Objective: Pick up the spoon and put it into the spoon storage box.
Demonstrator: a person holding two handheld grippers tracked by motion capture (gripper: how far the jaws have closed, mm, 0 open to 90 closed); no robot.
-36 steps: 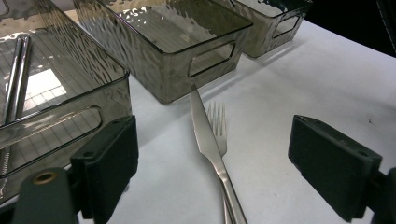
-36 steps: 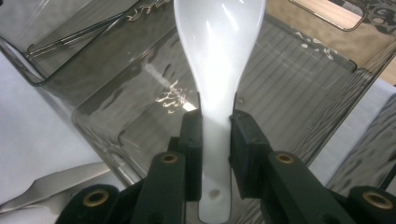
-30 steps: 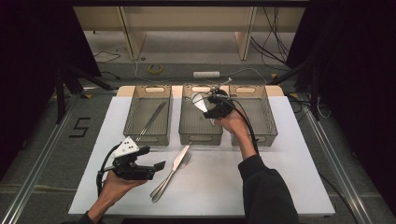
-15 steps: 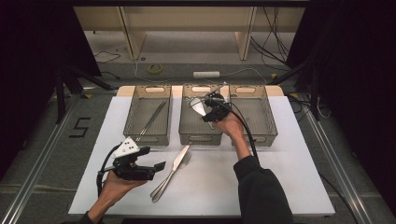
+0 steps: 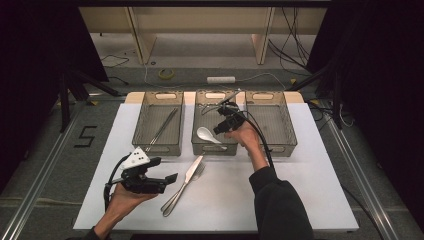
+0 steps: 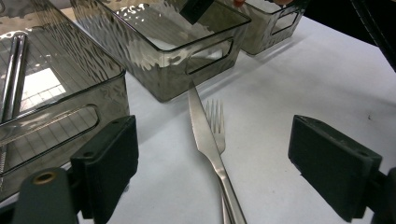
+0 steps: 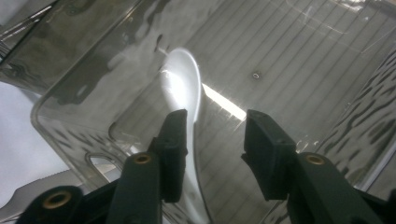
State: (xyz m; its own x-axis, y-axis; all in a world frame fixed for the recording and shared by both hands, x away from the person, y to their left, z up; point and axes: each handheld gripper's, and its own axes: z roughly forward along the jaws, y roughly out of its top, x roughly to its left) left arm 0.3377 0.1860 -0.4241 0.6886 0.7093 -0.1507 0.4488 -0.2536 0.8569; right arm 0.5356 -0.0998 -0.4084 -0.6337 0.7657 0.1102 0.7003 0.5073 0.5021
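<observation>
A white spoon (image 5: 206, 135) lies on the floor of the middle smoked-plastic tray (image 5: 215, 148). My right gripper (image 5: 221, 128) hovers just over it. Its jaws have just been opening, and in the right gripper view (image 7: 217, 140) the pads stand apart with the spoon (image 7: 184, 84) below, its handle running down past the left jaw. My left gripper (image 5: 167, 182) rests open near the table's front left. Ahead of its wide-apart jaws (image 6: 219, 163) a steel knife (image 6: 205, 135) lies across a fork (image 6: 215, 114) on the white table.
The left tray (image 5: 150, 148) holds metal chopsticks (image 5: 162, 127). Nothing lies in the right tray (image 5: 272, 148). The three trays stand side by side along the far edge of the white tabletop (image 5: 300, 190). A cable trails from each gripper.
The right gripper came down and towards the tray's near end with the spoon, then opened. The spoon now lies loose in the middle tray. The left hand stayed still.
</observation>
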